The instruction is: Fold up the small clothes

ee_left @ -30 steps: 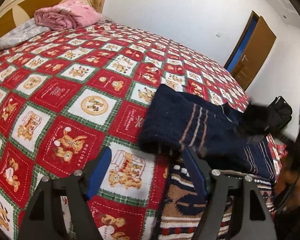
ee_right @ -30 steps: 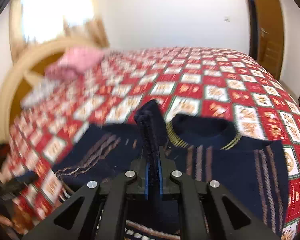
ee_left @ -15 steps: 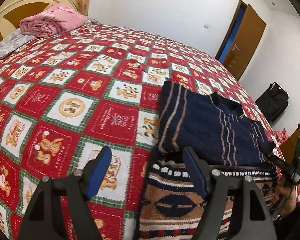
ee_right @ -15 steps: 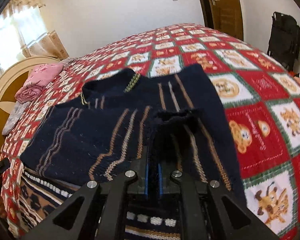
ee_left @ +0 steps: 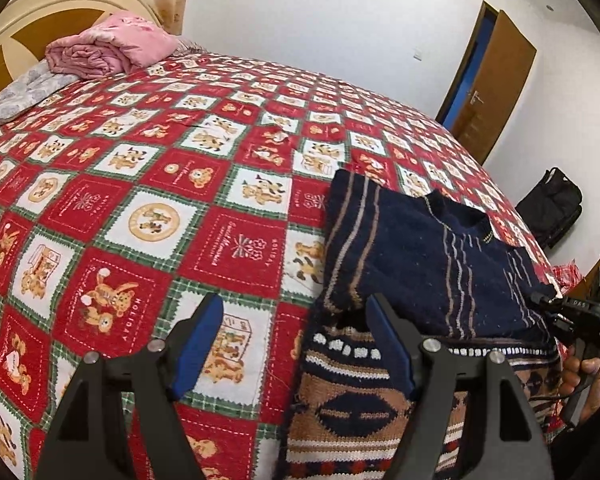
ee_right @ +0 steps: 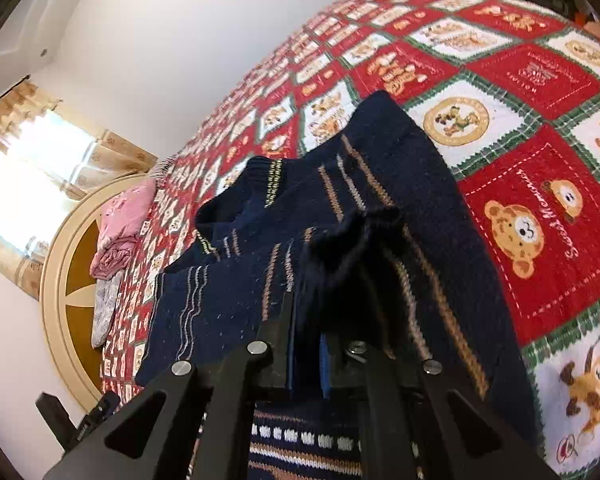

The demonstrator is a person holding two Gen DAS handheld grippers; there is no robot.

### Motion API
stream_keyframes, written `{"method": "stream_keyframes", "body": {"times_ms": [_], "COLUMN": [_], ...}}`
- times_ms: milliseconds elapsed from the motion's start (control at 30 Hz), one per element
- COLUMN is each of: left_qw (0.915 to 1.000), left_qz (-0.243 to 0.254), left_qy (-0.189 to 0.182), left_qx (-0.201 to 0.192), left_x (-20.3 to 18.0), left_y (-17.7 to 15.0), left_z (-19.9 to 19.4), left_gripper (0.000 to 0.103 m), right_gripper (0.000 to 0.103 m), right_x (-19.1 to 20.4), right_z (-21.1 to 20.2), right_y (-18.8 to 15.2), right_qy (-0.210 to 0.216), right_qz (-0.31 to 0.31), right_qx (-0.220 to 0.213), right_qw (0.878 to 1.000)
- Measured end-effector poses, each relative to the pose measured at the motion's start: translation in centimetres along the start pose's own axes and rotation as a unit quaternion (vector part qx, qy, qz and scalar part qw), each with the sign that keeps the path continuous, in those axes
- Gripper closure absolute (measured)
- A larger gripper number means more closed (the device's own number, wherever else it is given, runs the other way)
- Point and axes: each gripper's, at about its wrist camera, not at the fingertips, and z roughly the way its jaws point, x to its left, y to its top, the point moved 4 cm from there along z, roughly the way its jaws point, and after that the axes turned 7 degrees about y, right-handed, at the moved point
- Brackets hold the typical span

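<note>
A small navy sweater (ee_left: 424, 264) with tan stripes and a patterned brown hem lies on the red patchwork bedspread (ee_left: 148, 200), its sleeves folded over the body. My left gripper (ee_left: 296, 344) is open and empty, low over the bedspread by the sweater's left hem corner. My right gripper (ee_right: 308, 364) is shut on a bunched fold of the sweater (ee_right: 236, 288), a sleeve end (ee_right: 348, 240) by the look of it, held just above the sweater's chest. The right gripper also shows in the left wrist view (ee_left: 580, 320) at the sweater's right edge.
A rolled pink blanket (ee_left: 108, 48) and a grey pillow (ee_left: 24, 92) lie by the round headboard (ee_left: 40, 28). A brown door (ee_left: 496, 84) and a black bag (ee_left: 552, 204) stand beyond the bed's far side.
The right gripper has carried the sleeve across and lowered it onto the sweater's body, then tilted. The left gripper has stayed open and shifted slightly.
</note>
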Motion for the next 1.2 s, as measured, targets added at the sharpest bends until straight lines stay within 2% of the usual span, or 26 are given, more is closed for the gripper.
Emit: {"method": "stream_keyframes", "body": {"times_ms": [167, 400, 433, 467, 500, 533, 567, 667, 733, 767, 800, 833, 867, 933, 1033, 1100, 1133, 1200], "left_qw": [1.0000, 1.0000, 1.0000, 1.0000, 1.0000, 1.0000, 1.0000, 1.0000, 0.9999, 0.9999, 0.9999, 0.9999, 0.9998, 0.9998, 0.9998, 0.9997, 0.9997, 0.9996], "left_qz": [0.005, 0.001, 0.000, -0.001, -0.001, -0.001, -0.001, 0.005, 0.009, 0.007, 0.004, 0.000, -0.004, -0.009, -0.009, -0.005, -0.004, -0.002], "left_qy": [0.001, 0.008, 0.007, 0.007, 0.007, 0.005, 0.003, 0.005, 0.010, 0.013, 0.014, 0.016, 0.017, 0.019, 0.018, 0.023, 0.023, 0.028], "left_qx": [0.000, -0.001, 0.000, 0.001, 0.003, 0.005, 0.007, 0.004, -0.001, -0.004, -0.005, -0.005, -0.004, -0.001, 0.002, 0.000, -0.002, -0.004], "left_x": [0.0, 0.5, 0.5, 0.5, 0.5, 0.3, 0.2, -0.1, 0.0, 0.2, 0.4, 0.6, 0.8, 1.1, 1.0, 0.8, 0.7, 0.6], "left_y": [0.0, 0.2, 0.1, 0.1, 0.0, 0.0, -0.1, -0.1, 0.1, 0.2, 0.3, 0.4, 0.4, 0.3, 0.2, 0.2, 0.3, 0.5], "left_z": [-0.1, 0.0, 0.1, 0.2, 0.3, 0.4, 0.4, 0.1, -0.2, -0.3, -0.3, -0.3, -0.3, 0.0, 0.2, 0.3, 0.3, 0.5], "left_gripper": [0.027, 0.027, 0.027, 0.027, 0.027, 0.027, 0.027, 0.027, 0.027, 0.027, 0.027, 0.027, 0.027, 0.027, 0.027, 0.027, 0.027, 0.027], "right_gripper": [0.093, 0.092, 0.088, 0.072, 0.048, 0.039, 0.033, 0.033, 0.037, 0.058, 0.084, 0.092, 0.095, 0.096, 0.096, 0.097, 0.097, 0.097], "right_x": [-0.4, -0.2, -0.2, 0.0, 0.1, 0.1, 0.3, 0.5, 0.7, 1.0, 1.4, 1.4, 1.7, 3.0, 5.9, 8.5, 9.6, 10.0], "right_z": [0.4, -2.4, -2.4, -2.2, -2.0, -1.7, -1.0, 0.4, 0.7, 1.1, 2.0, 2.5, 2.9, 3.0, 2.0, 0.6, -0.1, -0.2], "right_y": [-0.5, 0.0, 0.2, 0.6, 0.8, 1.0, 1.3, 1.6, 1.6, 1.6, 1.3, 1.1, 0.7, 0.7, 1.5, 2.3, 2.7, 3.3], "right_qy": [0.010, 0.025, 0.023, 0.017, 0.012, 0.011, 0.011, -0.001, -0.022, -0.027, -0.036, -0.046, -0.068, -0.102, -0.123, -0.128, -0.144, -0.177], "right_qz": [0.018, 0.033, 0.029, 0.023, 0.020, 0.016, 0.011, 0.005, -0.013, -0.032, -0.053, -0.060, -0.081, -0.131, -0.213, -0.278, -0.313, -0.346], "right_qx": [0.025, 0.006, 0.005, 0.001, -0.002, -0.004, -0.001, 0.007, 0.006, 0.014, 0.041, 0.053, 0.060, 0.054, 0.009, -0.042, -0.072, -0.099], "right_qw": [0.999, 0.999, 0.999, 1.000, 1.000, 1.000, 1.000, 1.000, 1.000, 0.999, 0.997, 0.996, 0.993, 0.985, 0.969, 0.951, 0.936, 0.916]}}
